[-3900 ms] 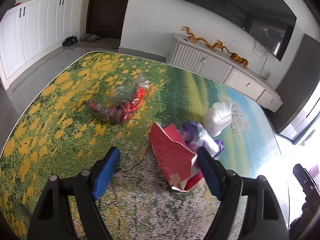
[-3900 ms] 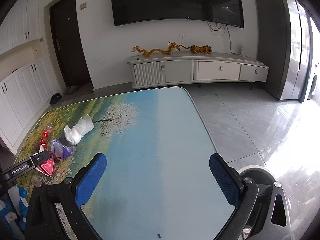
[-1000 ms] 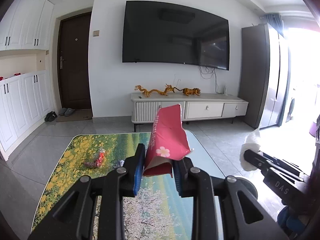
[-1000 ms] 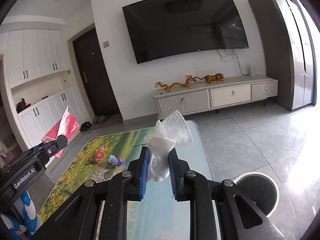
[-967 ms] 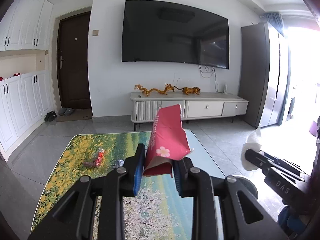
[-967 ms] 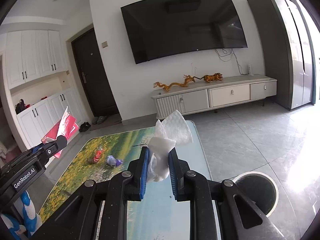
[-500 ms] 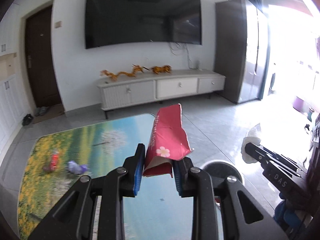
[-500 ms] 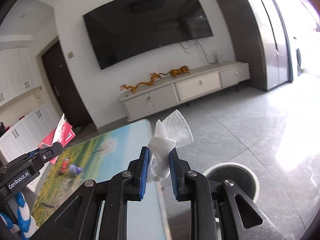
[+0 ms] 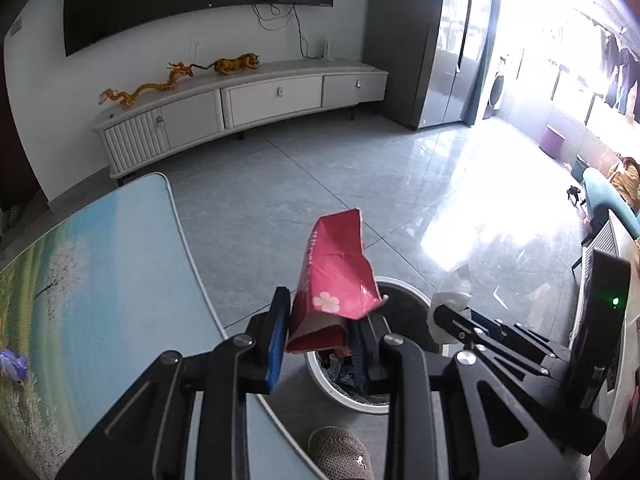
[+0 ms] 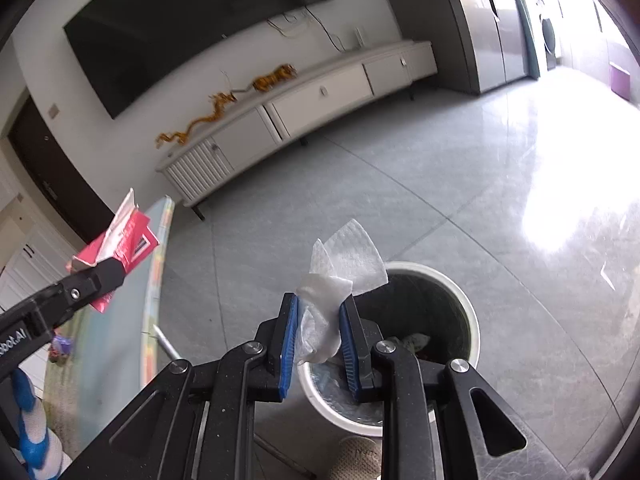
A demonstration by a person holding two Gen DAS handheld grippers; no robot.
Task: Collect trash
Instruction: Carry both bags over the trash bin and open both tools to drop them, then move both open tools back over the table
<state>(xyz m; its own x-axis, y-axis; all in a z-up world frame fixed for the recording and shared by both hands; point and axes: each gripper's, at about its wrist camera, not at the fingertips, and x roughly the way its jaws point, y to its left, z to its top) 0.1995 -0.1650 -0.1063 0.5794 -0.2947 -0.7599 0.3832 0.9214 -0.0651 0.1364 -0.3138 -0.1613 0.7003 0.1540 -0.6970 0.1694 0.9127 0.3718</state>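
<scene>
My left gripper (image 9: 320,336) is shut on a red paper packet (image 9: 334,280) with a small flower print, held above the near rim of a white round trash bin (image 9: 340,390) on the floor. The packet also shows in the right wrist view (image 10: 120,246). My right gripper (image 10: 318,342) is shut on a crumpled white tissue (image 10: 340,276), held over the left rim of the same bin (image 10: 472,320). The tissue also shows at the right gripper's tip in the left wrist view (image 9: 450,306). The bin holds some trash.
The table with a landscape-print cover (image 9: 100,300) lies to the left, with a purple wrapper (image 9: 12,364) on it. A slipper (image 9: 340,458) is on the grey tiled floor by the bin. A white TV cabinet (image 9: 240,108) stands along the far wall.
Both grippers have swung right and tipped down, away from the table, and now hang over the trash bin. Each keeps its hold on its item.
</scene>
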